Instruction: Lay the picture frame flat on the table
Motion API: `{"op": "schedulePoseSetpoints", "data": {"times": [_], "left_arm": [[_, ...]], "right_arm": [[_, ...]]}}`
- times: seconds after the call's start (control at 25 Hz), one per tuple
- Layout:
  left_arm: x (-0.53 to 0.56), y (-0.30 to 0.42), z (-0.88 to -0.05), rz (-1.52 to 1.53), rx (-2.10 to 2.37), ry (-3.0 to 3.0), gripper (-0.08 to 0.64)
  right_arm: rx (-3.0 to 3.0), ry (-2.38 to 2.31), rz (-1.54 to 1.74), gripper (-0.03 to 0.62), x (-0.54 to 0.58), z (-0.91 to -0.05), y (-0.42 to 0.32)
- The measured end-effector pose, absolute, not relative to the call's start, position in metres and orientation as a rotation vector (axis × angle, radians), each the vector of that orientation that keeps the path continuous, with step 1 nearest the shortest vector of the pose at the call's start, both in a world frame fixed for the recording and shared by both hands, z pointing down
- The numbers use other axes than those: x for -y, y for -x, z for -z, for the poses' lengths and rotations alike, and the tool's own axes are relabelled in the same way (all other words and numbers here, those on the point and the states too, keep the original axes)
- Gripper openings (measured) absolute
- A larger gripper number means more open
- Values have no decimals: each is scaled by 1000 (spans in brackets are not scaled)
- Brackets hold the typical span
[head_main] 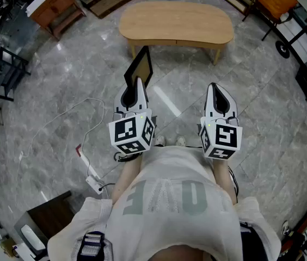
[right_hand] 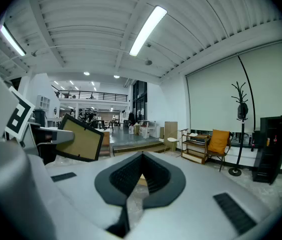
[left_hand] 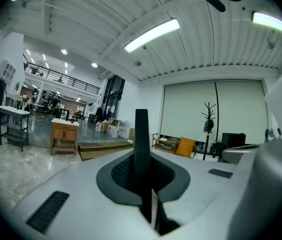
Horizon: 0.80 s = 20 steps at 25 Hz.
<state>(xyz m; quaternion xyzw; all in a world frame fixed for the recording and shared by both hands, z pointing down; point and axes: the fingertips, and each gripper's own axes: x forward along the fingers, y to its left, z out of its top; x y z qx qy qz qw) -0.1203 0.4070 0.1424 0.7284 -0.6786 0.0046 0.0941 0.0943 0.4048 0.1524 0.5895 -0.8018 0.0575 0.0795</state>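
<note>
The picture frame (head_main: 140, 67), black-rimmed with a tan panel, is held upright in the air over the grey floor, short of the table. My left gripper (head_main: 137, 84) is shut on its lower edge. In the left gripper view the frame (left_hand: 141, 134) shows edge-on as a dark vertical bar clamped between the pads. The right gripper view shows the frame (right_hand: 80, 138) from its tan face, off to the left. My right gripper (head_main: 214, 87) hovers beside the left one, shut with nothing held. The oblong wooden table (head_main: 175, 22) stands ahead, its top bare.
A wooden cabinet (head_main: 55, 7) stands at the far left and a chair with an orange seat (head_main: 277, 0) at the far right. A white cable with a power strip (head_main: 92, 181) lies on the floor to the left. A coat stand (right_hand: 241, 129) is by the wall.
</note>
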Motion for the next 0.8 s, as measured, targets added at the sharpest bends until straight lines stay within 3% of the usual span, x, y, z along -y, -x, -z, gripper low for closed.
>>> {"op": "schedulePoseSetpoints", "data": {"times": [0.8], "left_arm": [[-393,91,-149,33,2072,-2105,21]], "right_arm": [[2479,-1608,-59,5,-378,-160,-110]]}}
